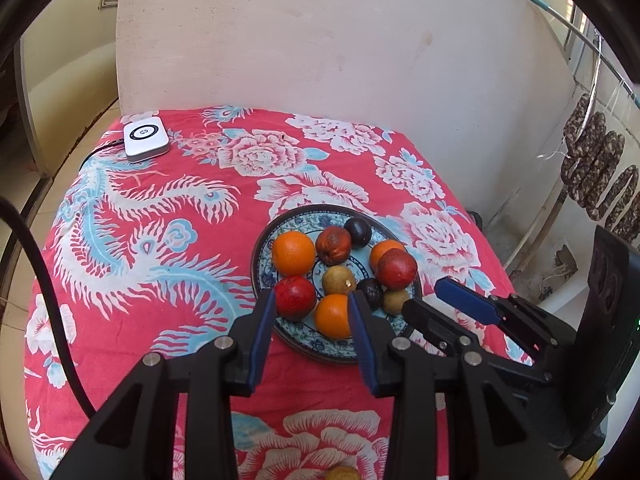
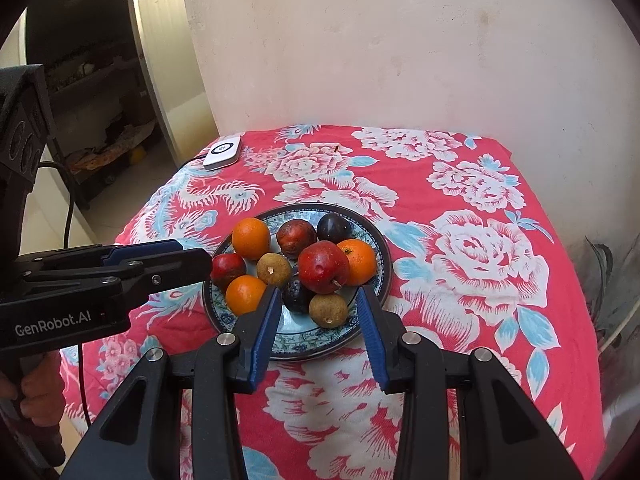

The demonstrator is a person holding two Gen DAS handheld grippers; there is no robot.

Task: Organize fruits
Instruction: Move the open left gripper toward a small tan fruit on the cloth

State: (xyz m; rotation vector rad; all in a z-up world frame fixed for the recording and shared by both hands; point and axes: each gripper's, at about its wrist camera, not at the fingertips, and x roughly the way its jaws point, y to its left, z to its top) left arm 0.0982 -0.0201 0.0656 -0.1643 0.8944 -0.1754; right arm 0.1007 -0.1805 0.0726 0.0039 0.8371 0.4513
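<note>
Both hand-held grippers, left (image 1: 312,300) and right (image 2: 320,300), hang parted and empty just short of the plate (image 2: 376,240) of fruit; I would release nothing further and withdraw level, avoiding the perched red apple (image 2: 323,267).

A red tablecloth (image 2: 460,208) is printed with white peonies, pale blue leaves and a white-and-blue phoenix. The plate (image 2: 372,312) is patterned in blue and green florals on pale ground, with a dark rim. Three oranges (image 1: 293,252) are shown in bright orange, three apples (image 2: 323,266) in deep red, two plums (image 2: 333,227) in dark purple, and two small round fruits (image 2: 328,309) in dull yellow-brown. Blue pads (image 2: 266,332) are set in black gripper fingers. A white device (image 1: 145,138) is marked with a dark ring.
</note>
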